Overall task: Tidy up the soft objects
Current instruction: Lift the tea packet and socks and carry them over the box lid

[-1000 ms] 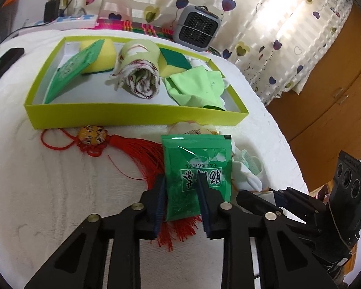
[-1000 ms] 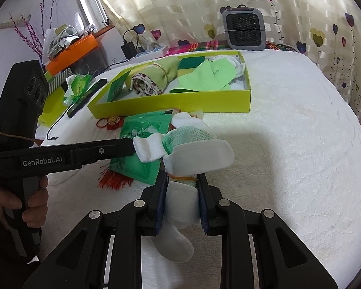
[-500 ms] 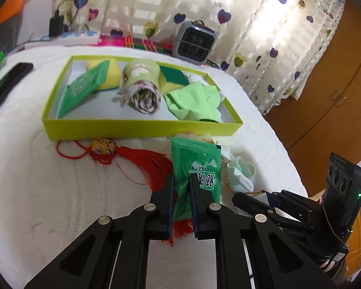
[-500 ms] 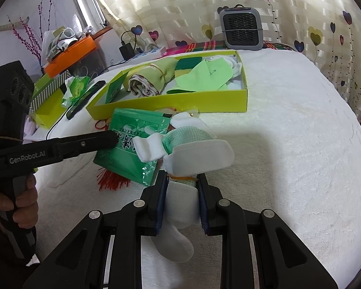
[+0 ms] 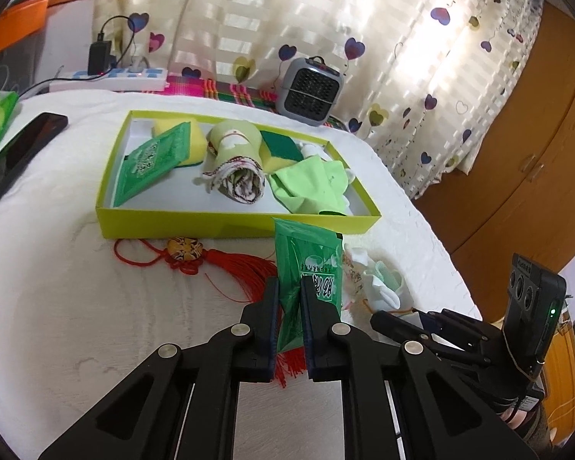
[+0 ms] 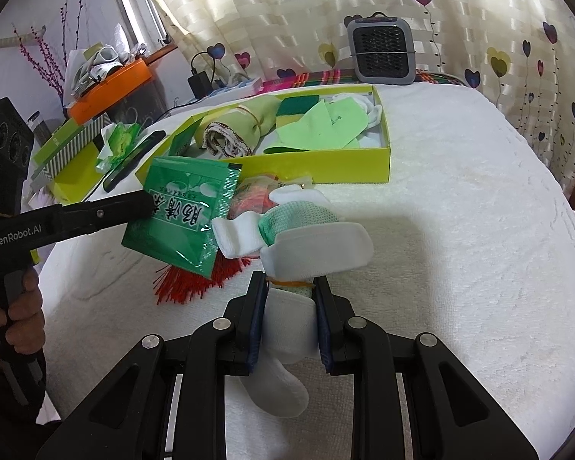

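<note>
My left gripper [image 5: 289, 287] is shut on a green foil packet [image 5: 308, 264] and holds it lifted above the white bedspread; it also shows in the right wrist view [image 6: 184, 211]. My right gripper [image 6: 290, 287] is shut on a bundle of white and green socks [image 6: 310, 241], also seen in the left wrist view [image 5: 379, 280]. A yellow-green box [image 5: 234, 222] lies beyond, holding a second green packet [image 5: 153, 161], sponges, a rolled cloth [image 5: 235, 161] and a light green cloth [image 5: 310, 184].
A red tassel ornament [image 5: 195, 258] lies on the bedspread in front of the box. A black phone [image 5: 15, 157] lies at the left. A small grey heater [image 5: 310, 90] stands behind the box. The bed edge drops off at the right.
My left gripper closed on the green packet and lifted it off the bedspread, tilting it upright. My right gripper stayed shut on the socks, nearly still.
</note>
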Demonstrator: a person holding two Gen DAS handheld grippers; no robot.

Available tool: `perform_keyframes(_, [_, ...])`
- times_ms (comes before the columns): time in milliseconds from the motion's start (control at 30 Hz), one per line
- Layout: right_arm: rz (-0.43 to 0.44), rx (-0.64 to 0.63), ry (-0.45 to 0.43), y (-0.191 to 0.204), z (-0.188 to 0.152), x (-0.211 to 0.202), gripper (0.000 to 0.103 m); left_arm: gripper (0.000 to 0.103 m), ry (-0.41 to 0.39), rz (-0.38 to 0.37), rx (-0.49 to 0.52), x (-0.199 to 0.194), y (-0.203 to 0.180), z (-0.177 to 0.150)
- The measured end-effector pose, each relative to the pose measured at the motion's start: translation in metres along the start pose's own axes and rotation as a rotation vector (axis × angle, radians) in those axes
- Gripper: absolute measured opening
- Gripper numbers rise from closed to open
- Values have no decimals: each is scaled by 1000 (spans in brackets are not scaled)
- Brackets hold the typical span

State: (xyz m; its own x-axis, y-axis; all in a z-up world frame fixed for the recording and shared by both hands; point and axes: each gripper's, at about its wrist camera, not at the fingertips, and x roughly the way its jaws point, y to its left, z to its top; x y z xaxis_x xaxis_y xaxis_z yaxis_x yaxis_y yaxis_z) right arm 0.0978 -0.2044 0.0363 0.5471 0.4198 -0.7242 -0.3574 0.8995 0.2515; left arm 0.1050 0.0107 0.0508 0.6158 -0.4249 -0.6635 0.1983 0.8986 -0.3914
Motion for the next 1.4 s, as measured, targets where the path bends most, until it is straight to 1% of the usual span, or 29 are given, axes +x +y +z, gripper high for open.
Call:
perform_keyframes(200, [-10, 6, -22, 2, 1, -7, 25, 10, -26, -1, 1, -11, 4, 5])
perform_keyframes(467, [-30, -16, -65, 10, 14, -20, 25, 10, -49, -18, 11, -21, 6, 22])
perform_keyframes(700, [-43, -31, -91, 17, 27, -26, 25, 10, -24, -35, 8, -10, 5, 40])
perform_keyframes(867, [-57, -44, -104, 19, 39, -26, 25, 10, -35, -48, 22, -3, 1, 54])
perform_keyframes(1167, [-74, -40, -132, 13, 59, -23, 25, 10, -45, -25, 25, 11, 2, 80])
perform_keyframes(1400, [-90, -38, -135, 9, 75, -13, 25, 10, -53, -11, 7, 23, 9, 100])
